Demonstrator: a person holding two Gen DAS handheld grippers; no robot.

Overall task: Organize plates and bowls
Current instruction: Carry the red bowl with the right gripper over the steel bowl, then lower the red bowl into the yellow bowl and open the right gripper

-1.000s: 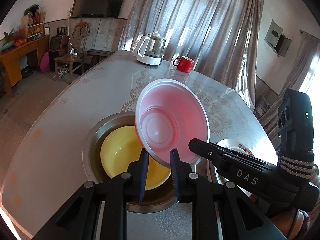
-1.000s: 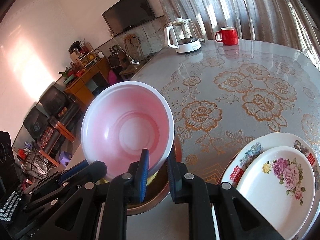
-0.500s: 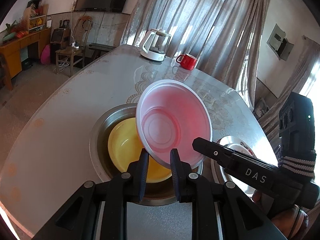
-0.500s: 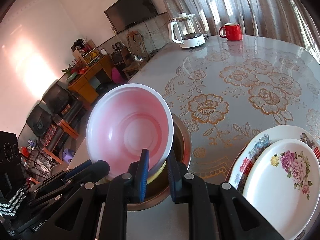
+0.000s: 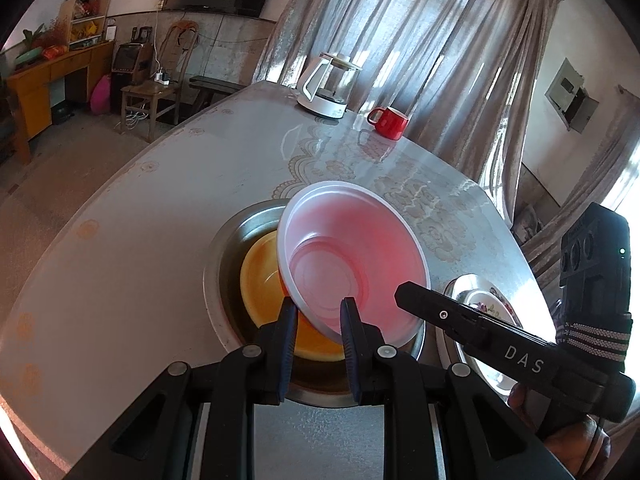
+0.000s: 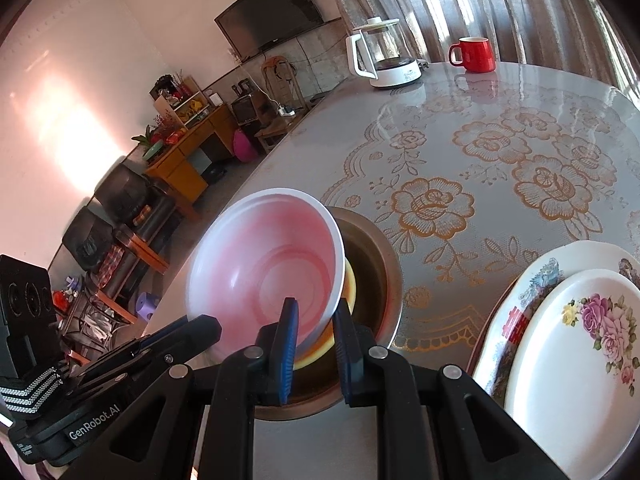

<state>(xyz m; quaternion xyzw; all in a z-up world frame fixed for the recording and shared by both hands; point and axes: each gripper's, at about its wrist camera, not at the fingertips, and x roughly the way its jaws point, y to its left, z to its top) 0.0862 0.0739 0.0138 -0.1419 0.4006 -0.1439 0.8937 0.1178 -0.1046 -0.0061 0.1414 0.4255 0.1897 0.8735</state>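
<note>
A pink bowl with a white rim point(image 5: 352, 256) is held tilted over a yellow bowl point(image 5: 260, 292) that sits inside a steel basin point(image 5: 218, 280). My left gripper point(image 5: 318, 320) is shut on the pink bowl's near rim. My right gripper point(image 6: 316, 320) is shut on the same bowl point(image 6: 264, 272) at its rim, and its body shows in the left wrist view point(image 5: 500, 348). The yellow bowl point(image 6: 350, 284) and steel basin point(image 6: 384, 264) lie under it. Two stacked floral plates point(image 6: 568, 344) lie to the right.
A white kettle point(image 5: 328, 84) and a red mug point(image 5: 390, 122) stand at the far end of the flowered table point(image 6: 500, 152). A steel-rimmed plate point(image 5: 484, 304) lies right of the basin. The table's left edge drops to the floor.
The pink bowl has come lower and closer to the yellow bowl in the basin, still held by both grippers. Both views have shifted slightly toward the basin.
</note>
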